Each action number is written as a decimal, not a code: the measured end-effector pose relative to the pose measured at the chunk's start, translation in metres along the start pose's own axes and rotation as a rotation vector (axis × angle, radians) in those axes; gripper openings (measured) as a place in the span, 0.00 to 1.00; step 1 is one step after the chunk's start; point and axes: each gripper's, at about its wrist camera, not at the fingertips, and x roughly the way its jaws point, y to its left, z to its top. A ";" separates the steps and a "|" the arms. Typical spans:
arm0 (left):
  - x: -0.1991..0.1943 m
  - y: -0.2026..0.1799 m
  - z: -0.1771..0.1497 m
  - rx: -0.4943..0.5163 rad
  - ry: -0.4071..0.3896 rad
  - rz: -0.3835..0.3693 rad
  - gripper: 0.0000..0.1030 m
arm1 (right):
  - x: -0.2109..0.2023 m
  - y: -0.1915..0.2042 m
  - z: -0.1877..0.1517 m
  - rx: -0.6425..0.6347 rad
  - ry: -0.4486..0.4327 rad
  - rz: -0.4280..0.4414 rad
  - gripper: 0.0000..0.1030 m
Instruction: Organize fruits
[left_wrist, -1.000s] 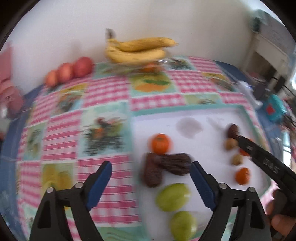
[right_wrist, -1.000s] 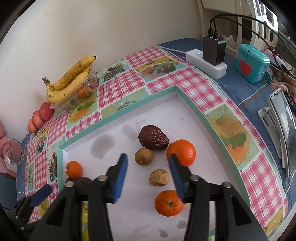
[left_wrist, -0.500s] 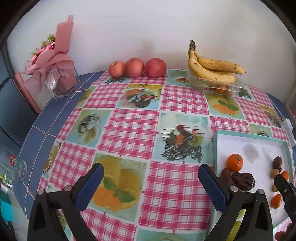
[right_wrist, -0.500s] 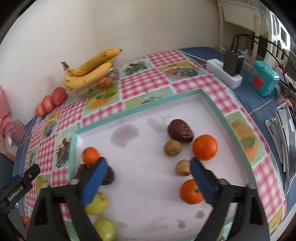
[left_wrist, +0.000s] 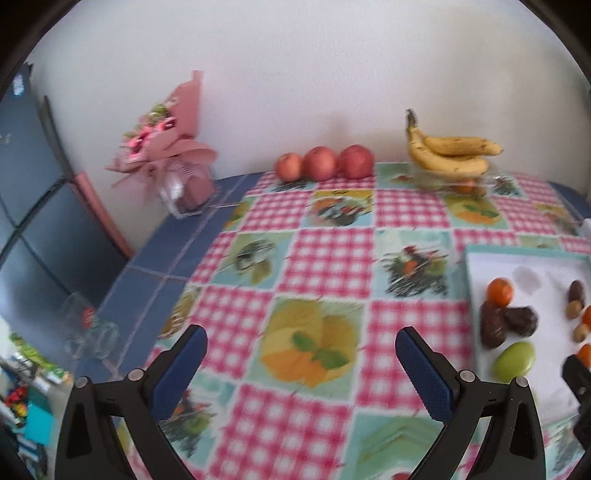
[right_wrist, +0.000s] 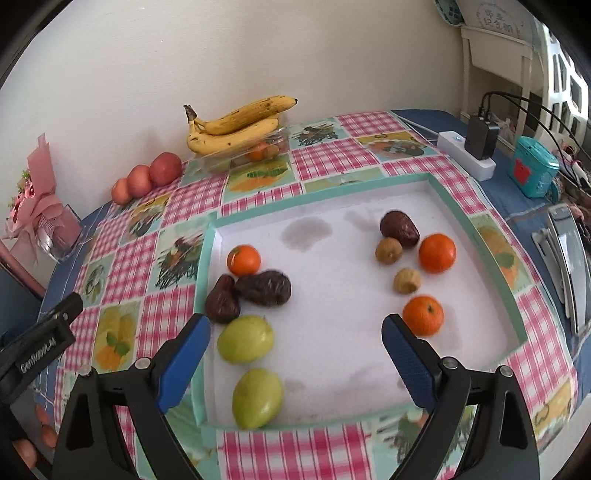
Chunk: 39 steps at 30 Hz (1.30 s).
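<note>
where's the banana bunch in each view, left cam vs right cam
Left wrist view: the banana bunch sits upper right, against the wall, right of the three red apples.
Right wrist view: the banana bunch sits upper left of centre, on a clear container, right of the same apples.
Shared landmark: the white tray with the teal rim.

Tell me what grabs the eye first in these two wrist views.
The white tray on the checked tablecloth stands out: three oranges, dark fruits and two green fruits scattered in it. Next, the bananas on a clear container by the wall, with three red apples lined up beside them. Both tongs, left and right, are open and empty.
</note>
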 end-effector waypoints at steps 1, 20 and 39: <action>-0.001 0.002 -0.002 -0.006 0.007 0.010 1.00 | -0.003 0.000 -0.004 0.002 0.002 0.001 0.92; 0.012 0.017 -0.030 0.047 0.251 -0.110 1.00 | -0.020 0.011 -0.020 -0.057 0.082 -0.038 0.92; 0.016 0.014 -0.033 0.060 0.291 -0.135 1.00 | -0.018 0.015 -0.021 -0.110 0.097 -0.077 0.92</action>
